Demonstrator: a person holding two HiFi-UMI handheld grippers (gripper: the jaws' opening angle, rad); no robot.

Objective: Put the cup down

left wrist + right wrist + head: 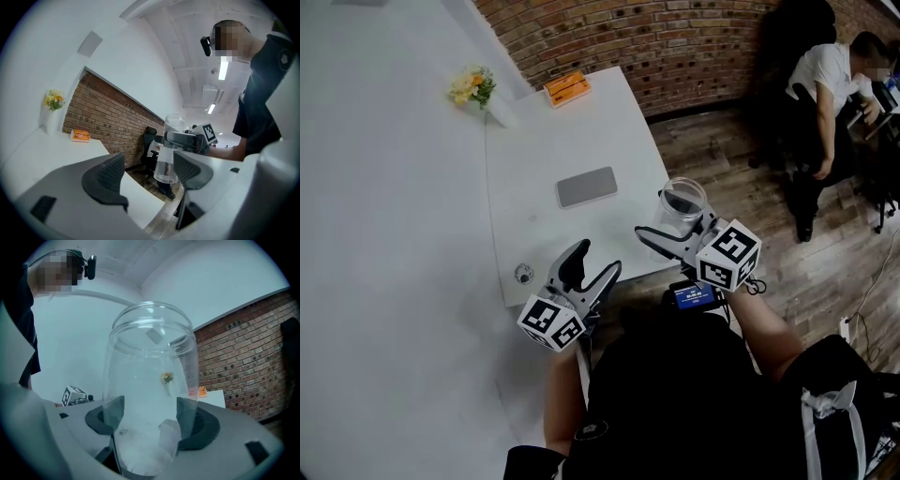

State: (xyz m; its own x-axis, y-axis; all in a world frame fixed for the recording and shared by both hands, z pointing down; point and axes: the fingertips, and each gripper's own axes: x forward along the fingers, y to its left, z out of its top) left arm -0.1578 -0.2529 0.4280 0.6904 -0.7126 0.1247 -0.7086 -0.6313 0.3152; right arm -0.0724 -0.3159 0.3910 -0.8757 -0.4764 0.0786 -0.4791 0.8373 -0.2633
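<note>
A clear plastic cup [681, 208] stands upright in the air just off the right edge of the white table [544, 141], and my right gripper [673, 234] is shut on it. In the right gripper view the cup [149, 390] fills the space between both pads, which press on its sides. My left gripper [591, 264] hangs open over the table's front edge with nothing between its fingers. The left gripper view shows the cup [168, 150] and the right gripper [185, 139] beyond my own open jaws.
On the table lie a grey flat pad [587, 186], an orange box [567, 87] at the far end, a small round object [523, 273] near the front, and flowers [472, 86] by the wall. A seated person [825, 94] is on the wooden floor, right.
</note>
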